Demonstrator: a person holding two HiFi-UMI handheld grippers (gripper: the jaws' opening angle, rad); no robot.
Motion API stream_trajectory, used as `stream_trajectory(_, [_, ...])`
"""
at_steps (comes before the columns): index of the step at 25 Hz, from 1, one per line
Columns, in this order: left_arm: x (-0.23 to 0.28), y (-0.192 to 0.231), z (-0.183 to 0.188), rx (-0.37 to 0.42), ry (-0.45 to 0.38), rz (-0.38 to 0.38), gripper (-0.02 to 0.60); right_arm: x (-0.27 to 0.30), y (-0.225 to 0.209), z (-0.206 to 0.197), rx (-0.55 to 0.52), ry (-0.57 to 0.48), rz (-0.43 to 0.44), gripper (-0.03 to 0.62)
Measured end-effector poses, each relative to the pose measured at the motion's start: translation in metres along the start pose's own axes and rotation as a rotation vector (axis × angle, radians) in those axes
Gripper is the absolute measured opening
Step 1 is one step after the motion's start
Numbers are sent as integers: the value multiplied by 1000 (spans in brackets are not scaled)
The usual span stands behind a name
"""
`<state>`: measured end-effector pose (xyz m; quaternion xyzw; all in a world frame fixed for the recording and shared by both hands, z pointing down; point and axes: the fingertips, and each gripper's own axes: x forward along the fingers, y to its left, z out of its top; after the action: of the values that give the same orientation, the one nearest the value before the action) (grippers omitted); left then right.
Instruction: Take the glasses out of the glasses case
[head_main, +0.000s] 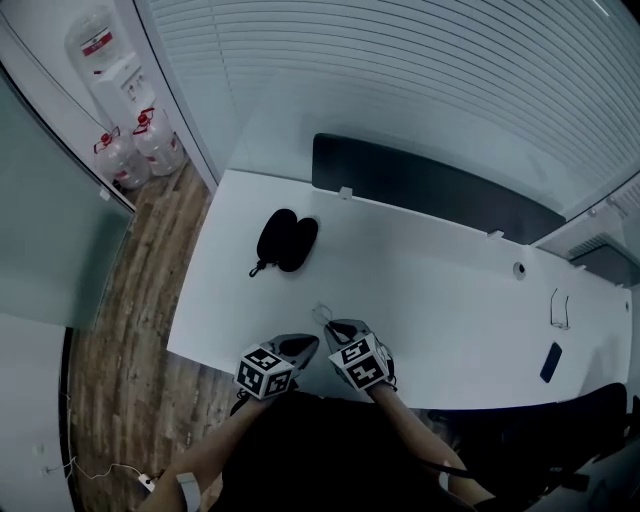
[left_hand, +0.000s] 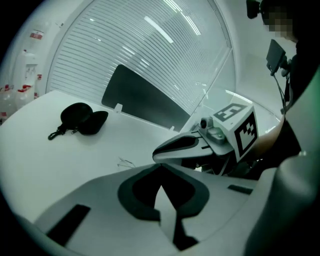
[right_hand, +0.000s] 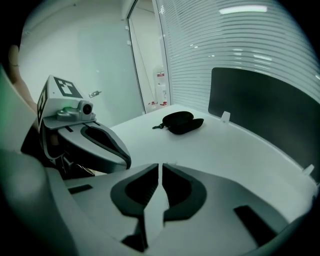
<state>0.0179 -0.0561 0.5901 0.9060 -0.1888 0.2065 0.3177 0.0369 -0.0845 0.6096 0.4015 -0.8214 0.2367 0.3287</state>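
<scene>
glasses case (head_main: 286, 240) interior dark, wiry thing (head_main: 322, 314) unclear

Left claw (left_hand: 161, 169), right claw (right_hand: 160, 166): closed, empty

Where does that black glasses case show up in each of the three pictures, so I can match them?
Head view: the black glasses case lies left of centre, on the far part of the white table.
Left gripper view: upper left, on the table.
Right gripper view: near the centre, a little above the middle.
Shared landmark: the dark panel along the table's back edge, to the case's right in every view.
</scene>
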Motion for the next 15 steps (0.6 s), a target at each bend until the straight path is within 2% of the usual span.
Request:
stream_trajectory(5, [-14,-7,3,-1,-97,82,8,-17,14,-2,39,-74,63,26])
stream_trajectory(9, [-21,-22,4,63,-150,146,6,-33,23,-7,136,-163,141,21])
stream_trajectory(15, [-23,-60,-4,48,-247,195,6,-60,40,-27,102,-207,168,21])
